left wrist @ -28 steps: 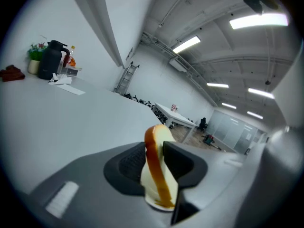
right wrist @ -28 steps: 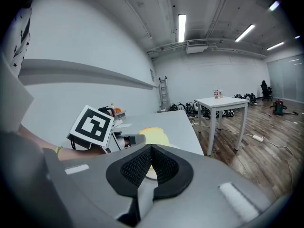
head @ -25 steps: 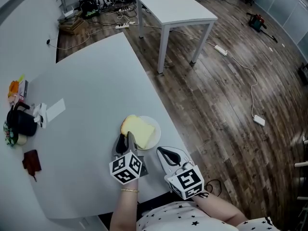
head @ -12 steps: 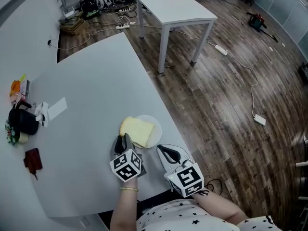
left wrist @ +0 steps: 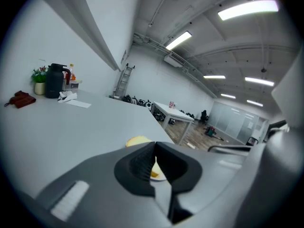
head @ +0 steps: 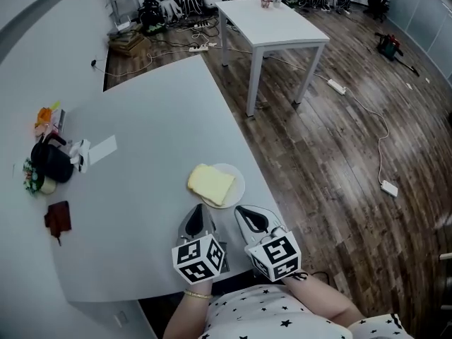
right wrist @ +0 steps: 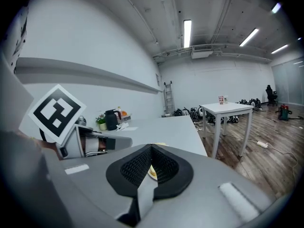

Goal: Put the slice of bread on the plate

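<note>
A pale yellow slice of bread (head: 210,183) lies flat on a small white plate (head: 238,190) near the right edge of the grey table (head: 141,119); its left part overhangs the rim. My left gripper (head: 200,213) hovers just short of the plate on my side, shut, with nothing between its jaws. Beside it my right gripper (head: 246,215) is shut and empty too. In the left gripper view the bread (left wrist: 138,140) peeks over the closed left gripper (left wrist: 155,148). In the right gripper view the closed right gripper (right wrist: 151,151) hides most of the plate.
A black jug (head: 51,162), a sheet of paper (head: 103,148) and a brown pouch (head: 58,217) sit at the table's far left. The table edge runs just right of the plate. A white table (head: 272,21) stands across the wooden floor, with cables and a power strip (head: 389,188).
My left gripper has let go of the bread's near edge, pulled back toward me and upward, and closed its jaws. The bread stays on the plate. The right gripper has barely moved.
</note>
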